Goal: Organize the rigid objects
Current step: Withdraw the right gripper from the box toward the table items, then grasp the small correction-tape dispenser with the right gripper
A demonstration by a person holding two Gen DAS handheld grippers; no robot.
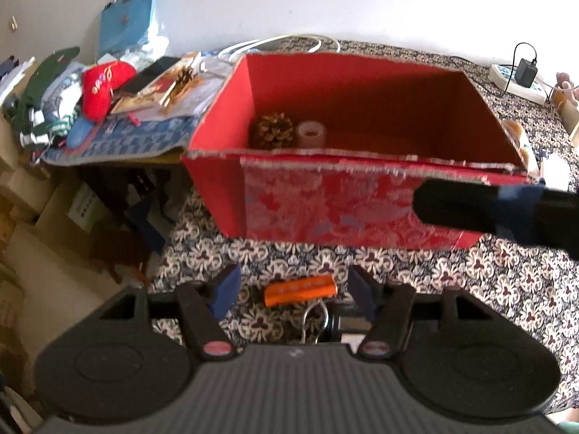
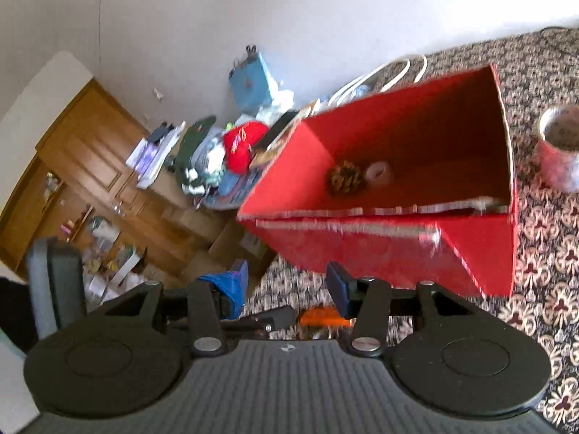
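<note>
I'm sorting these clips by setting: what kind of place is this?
Probably a lived-in room of a home, used partly for storage. A wooden cabinet stands by the wall, clothes and papers are heaped beside the red box, and a patterned cloth covers the surface.

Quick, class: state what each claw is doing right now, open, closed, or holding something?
Left claw: open, holding nothing; an orange tool lies on the cloth between its fingers.
Right claw: open, holding nothing.

We see a pine cone (image 1: 272, 131) and a roll of tape (image 1: 311, 133) side by side in the box (image 1: 325, 195). The box sits on the patterned cloth (image 1: 488, 282). A cup (image 2: 559, 148) stands right of it.
</note>
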